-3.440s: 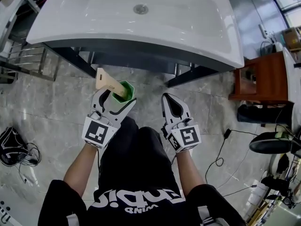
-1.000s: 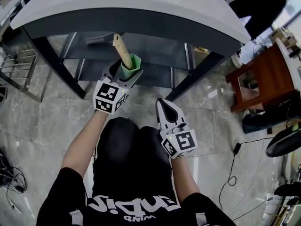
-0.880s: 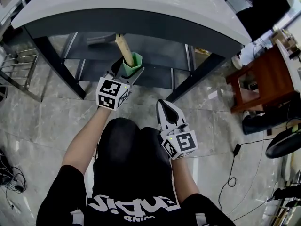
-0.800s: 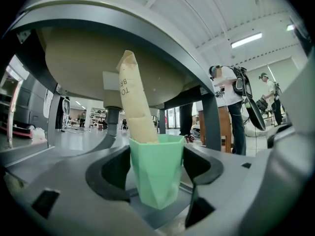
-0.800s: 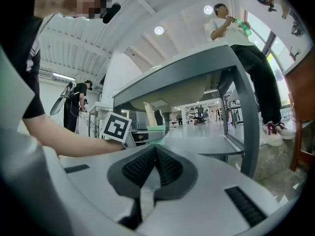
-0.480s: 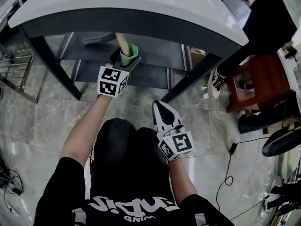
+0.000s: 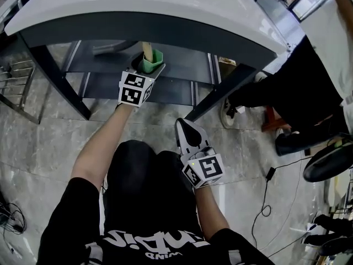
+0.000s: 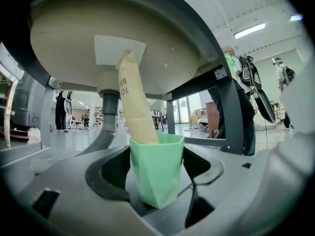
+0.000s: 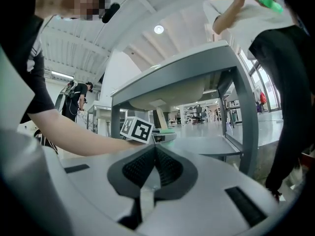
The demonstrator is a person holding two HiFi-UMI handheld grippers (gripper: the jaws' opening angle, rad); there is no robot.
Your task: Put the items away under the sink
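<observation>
A large open lab hall
A washbasin (image 7: 165,4) stands free on a steel frame (image 7: 220,93) over tiled floor (image 7: 44,142), with loose cables (image 7: 270,173), a ceiling strip light (image 8: 249,31) and people (image 8: 250,90) standing about

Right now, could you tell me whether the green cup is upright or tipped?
Upright: the green cup sits rim-up between the jaws of the left gripper, the tan box standing in it.

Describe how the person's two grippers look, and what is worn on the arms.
The left gripper and the right gripper are alike: light grey plastic shells that taper to a point, with black ribbed inner faces. Each carries a white cube with black square markers at its rear. No cables show. The person wears a black short-sleeved T-shirt with white lettering; the forearms are uncovered.
</observation>
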